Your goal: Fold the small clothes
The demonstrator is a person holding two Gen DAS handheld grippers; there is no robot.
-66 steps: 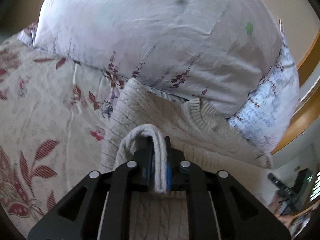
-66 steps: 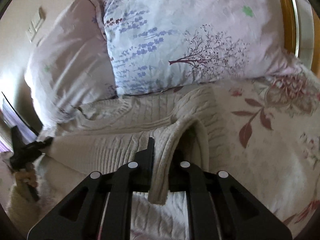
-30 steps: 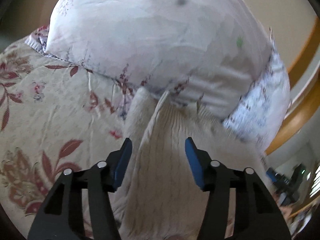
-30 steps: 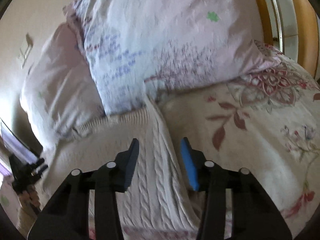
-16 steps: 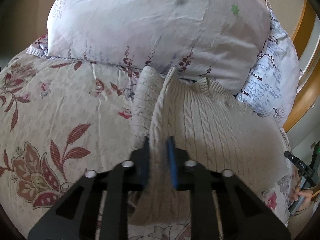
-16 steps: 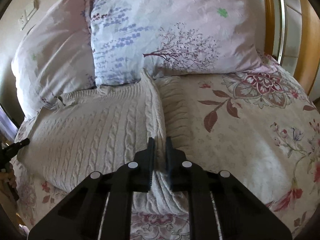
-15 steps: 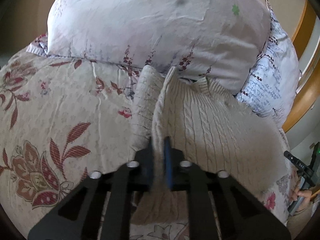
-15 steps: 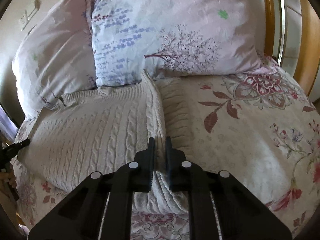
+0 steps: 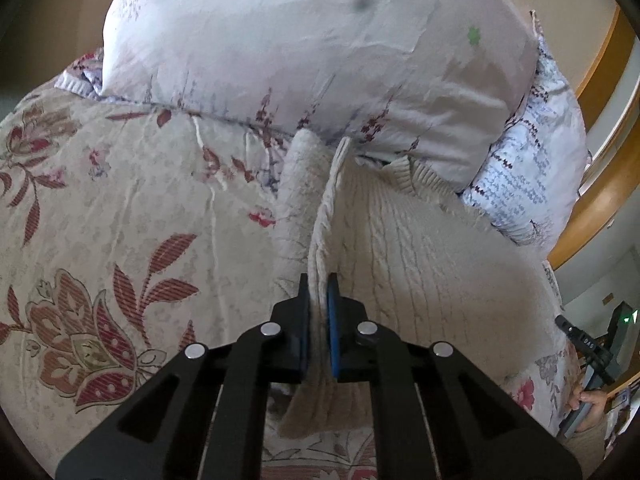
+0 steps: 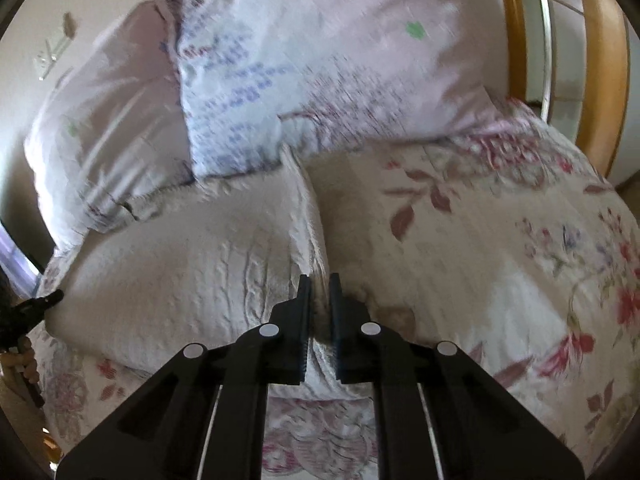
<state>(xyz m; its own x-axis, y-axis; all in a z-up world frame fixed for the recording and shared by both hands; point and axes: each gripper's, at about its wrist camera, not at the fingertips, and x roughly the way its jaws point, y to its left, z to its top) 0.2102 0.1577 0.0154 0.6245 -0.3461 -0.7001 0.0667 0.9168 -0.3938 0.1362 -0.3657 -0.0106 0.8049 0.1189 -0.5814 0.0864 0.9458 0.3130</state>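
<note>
A cream cable-knit sweater (image 9: 420, 248) lies on a floral bedspread (image 9: 120, 216), its collar toward the pillows. My left gripper (image 9: 318, 280) is shut on the sweater's left side edge, and a ridge of knit rises between its blue pads. In the right wrist view the same sweater (image 10: 192, 272) spreads to the left. My right gripper (image 10: 319, 280) is shut on its right side edge, pinching a fold of knit. The other gripper (image 10: 36, 308) shows small at the far left there.
Pale floral pillows (image 9: 320, 52) (image 10: 320, 60) stand just beyond the sweater's collar. A wooden bed frame (image 9: 600, 200) (image 10: 600, 80) curves along the right. The bedspread (image 10: 500, 260) stretches to the right of the right gripper. A hand with the other gripper (image 9: 592, 396) shows at the lower right.
Both grippers went from open over the sweater's side edges to shut on them. The right wrist view is now blurred and the right gripper has shifted a little.
</note>
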